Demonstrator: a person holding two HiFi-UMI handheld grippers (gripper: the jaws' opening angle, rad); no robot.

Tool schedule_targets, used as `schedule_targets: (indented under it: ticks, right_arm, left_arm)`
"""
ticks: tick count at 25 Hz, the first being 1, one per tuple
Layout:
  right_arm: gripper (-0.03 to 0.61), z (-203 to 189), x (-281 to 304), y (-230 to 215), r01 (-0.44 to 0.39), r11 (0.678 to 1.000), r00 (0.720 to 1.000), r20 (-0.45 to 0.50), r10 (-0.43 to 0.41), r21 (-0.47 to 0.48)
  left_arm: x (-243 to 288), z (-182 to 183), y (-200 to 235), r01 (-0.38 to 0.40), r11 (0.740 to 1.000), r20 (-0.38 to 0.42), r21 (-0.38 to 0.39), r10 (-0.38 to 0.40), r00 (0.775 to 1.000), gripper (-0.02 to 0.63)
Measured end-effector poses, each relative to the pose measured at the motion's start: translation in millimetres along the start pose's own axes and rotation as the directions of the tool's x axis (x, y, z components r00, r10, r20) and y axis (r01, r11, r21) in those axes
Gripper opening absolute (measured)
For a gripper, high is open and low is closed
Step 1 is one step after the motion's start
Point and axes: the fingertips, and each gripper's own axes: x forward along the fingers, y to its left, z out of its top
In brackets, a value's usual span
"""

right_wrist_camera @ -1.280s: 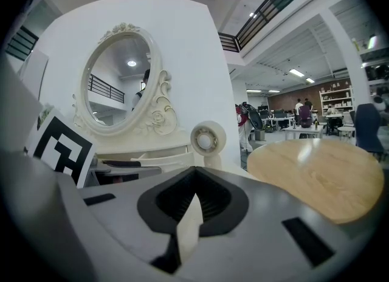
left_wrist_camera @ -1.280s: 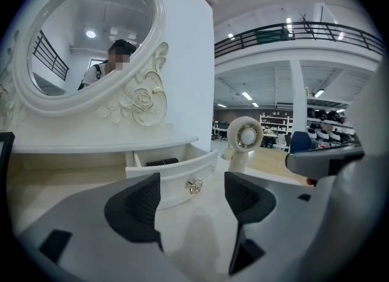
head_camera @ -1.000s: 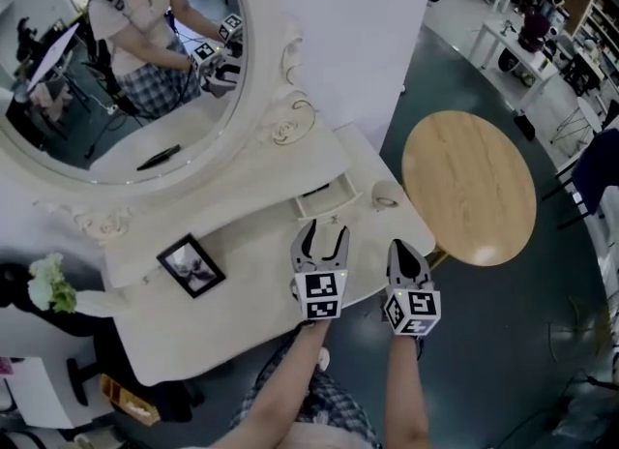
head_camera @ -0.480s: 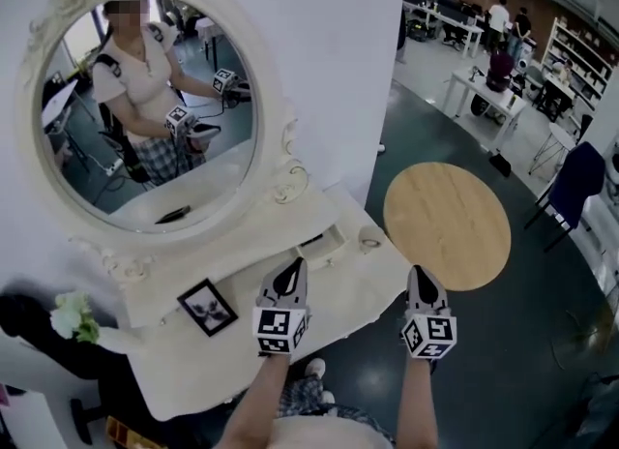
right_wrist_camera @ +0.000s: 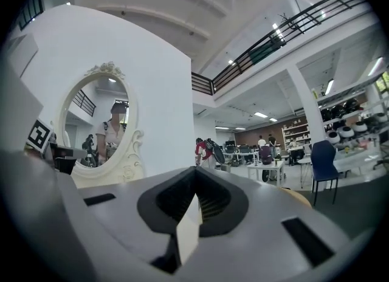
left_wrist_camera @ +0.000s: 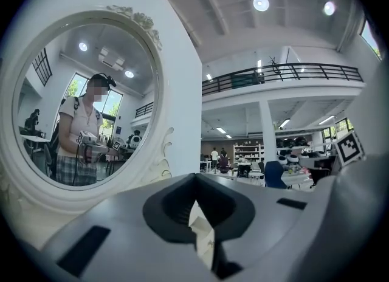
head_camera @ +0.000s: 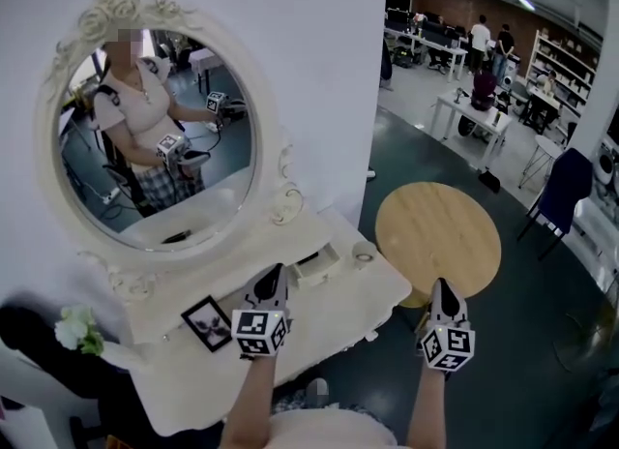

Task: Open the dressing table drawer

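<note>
The white dressing table (head_camera: 334, 316) stands against the wall under its oval mirror (head_camera: 155, 147). Its small drawer (head_camera: 317, 263) sticks out a little from the raised shelf below the mirror. My left gripper (head_camera: 270, 281) hangs shut and empty over the tabletop, short of the drawer and a bit to its left. Off the table's right corner, my right gripper (head_camera: 444, 294) is also shut and empty, beside the round table. In the left gripper view the jaws of the left gripper (left_wrist_camera: 195, 177) meet in front of the mirror (left_wrist_camera: 79, 98). The right gripper (right_wrist_camera: 196, 169) shows jaws touching too.
A round wooden side table (head_camera: 437, 239) stands right of the dressing table. On the tabletop are a black picture frame (head_camera: 208, 323) and a small round dish (head_camera: 364, 254). Pale flowers (head_camera: 77, 329) sit at the left end. Desks, shelves and people fill the room at the back right.
Both grippers rose and drew back from the drawer toward me. The left jaws went from open to shut. The head view tilted up, taking in the whole mirror.
</note>
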Motion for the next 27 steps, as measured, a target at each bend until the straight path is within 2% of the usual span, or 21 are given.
schedule_targets:
  ticks: [7,13,27]
  right_arm:
    - [0.014,2,-8,-9,0.032,0.999,0.999,-0.004,-0.032,-0.034]
    - [0.014,3,-11,-10,0.023,0.999,1.0,-0.009,-0.023,-0.043]
    - [0.014,2,-10,-17,0.037,0.998,0.999,-0.015,-0.038,-0.043]
  left_arm:
    - [-3,3,2,0.003,0.999,-0.005,0.039,-0.002,1.0,0.026]
    - [-7,6,5,-0.008,0.999,-0.005,0.05,0.008,1.0,0.026]
    - [-2,3,7,-0.006,0.999,-0.012,0.037,0.006,1.0,0.026]
